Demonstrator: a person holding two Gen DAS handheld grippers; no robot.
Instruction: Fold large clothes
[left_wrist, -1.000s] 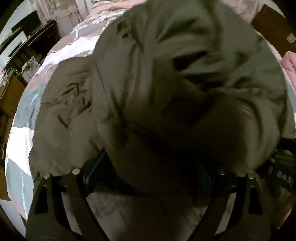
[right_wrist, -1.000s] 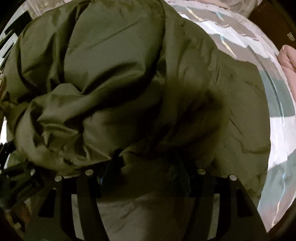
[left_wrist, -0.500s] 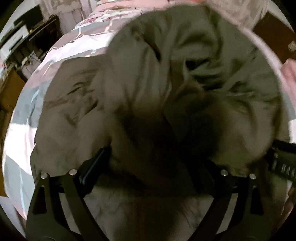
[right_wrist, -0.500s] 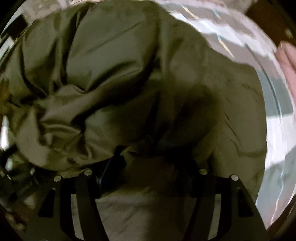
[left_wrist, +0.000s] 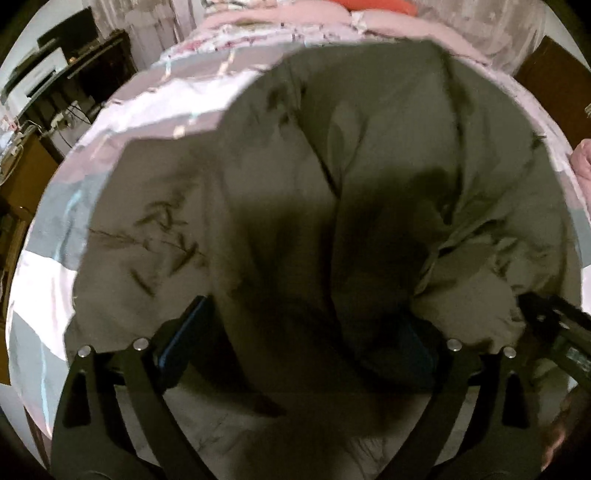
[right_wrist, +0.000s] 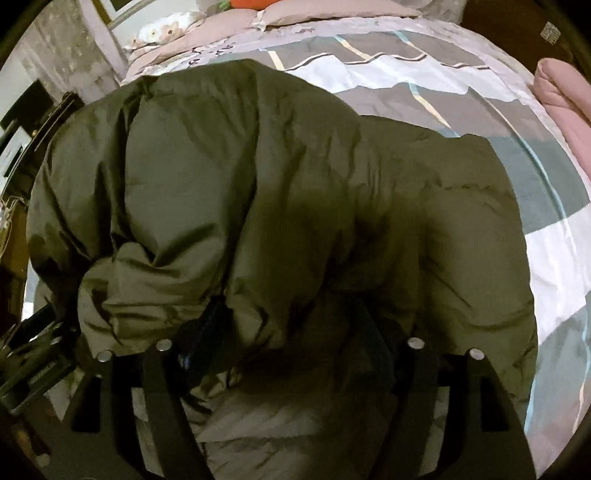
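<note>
A big olive-green padded jacket (left_wrist: 332, 184) lies on a bed and fills both views (right_wrist: 258, 184). My left gripper (left_wrist: 295, 354) has jacket fabric bunched between its jaws, with both blue pads partly buried in it. My right gripper (right_wrist: 295, 339) is likewise clamped on a thick fold of the jacket, its fingertips hidden in the cloth. The right gripper's black body shows at the right edge of the left wrist view (left_wrist: 554, 325); the left one shows at the lower left of the right wrist view (right_wrist: 33, 354).
The bed cover (right_wrist: 443, 77) is grey, white and teal patchwork. Pink bedding (right_wrist: 565, 99) lies at the right and pillows (right_wrist: 177, 29) at the head. Dark furniture and a desk (left_wrist: 74, 85) stand to the left of the bed.
Both grippers have carried the held jacket part forward and down over the rest of the jacket. More of the bed cover and headboard end shows above the jacket now.
</note>
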